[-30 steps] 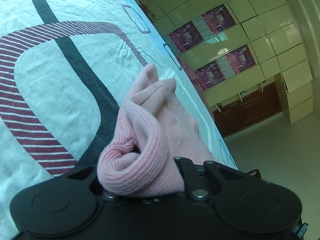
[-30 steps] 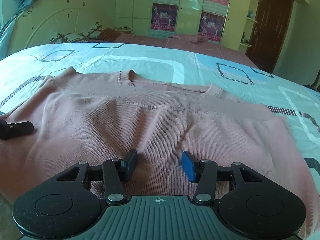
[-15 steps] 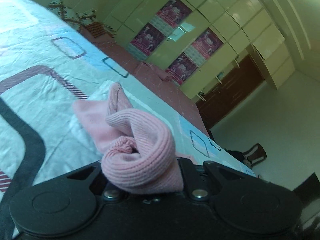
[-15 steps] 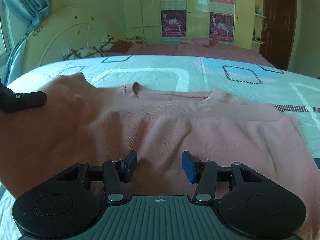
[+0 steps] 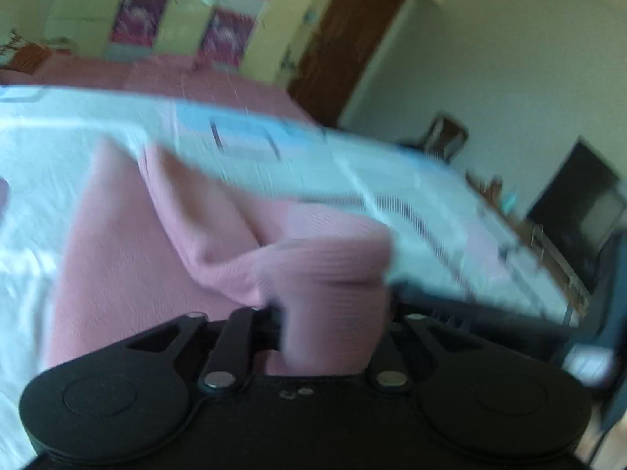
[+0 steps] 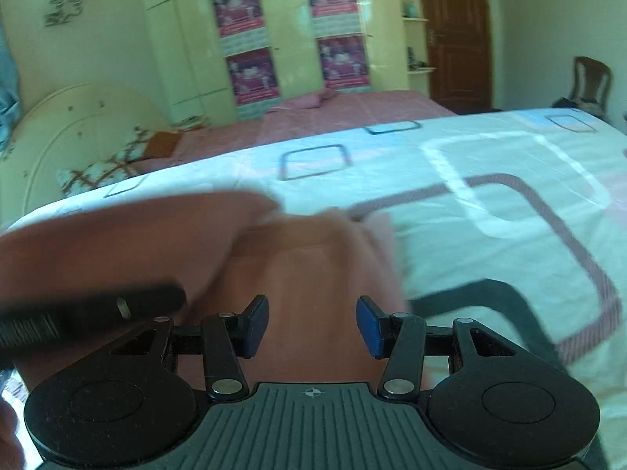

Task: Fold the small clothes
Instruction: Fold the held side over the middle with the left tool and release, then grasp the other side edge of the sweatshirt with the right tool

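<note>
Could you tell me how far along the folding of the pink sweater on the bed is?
Done: one side of the pink knitted sweater already lies doubled over its middle. In hand: the left gripper is shut on a bunched sleeve, carrying it across; the right gripper hovers open above the fabric. Left: laying that sleeve flat on the patterned bedsheet and finishing the remaining folds.

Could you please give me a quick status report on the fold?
Left gripper clamped on pink sweater cuff. Right gripper open over sweater, empty. Left gripper close beside right; nothing else in the way.
</note>
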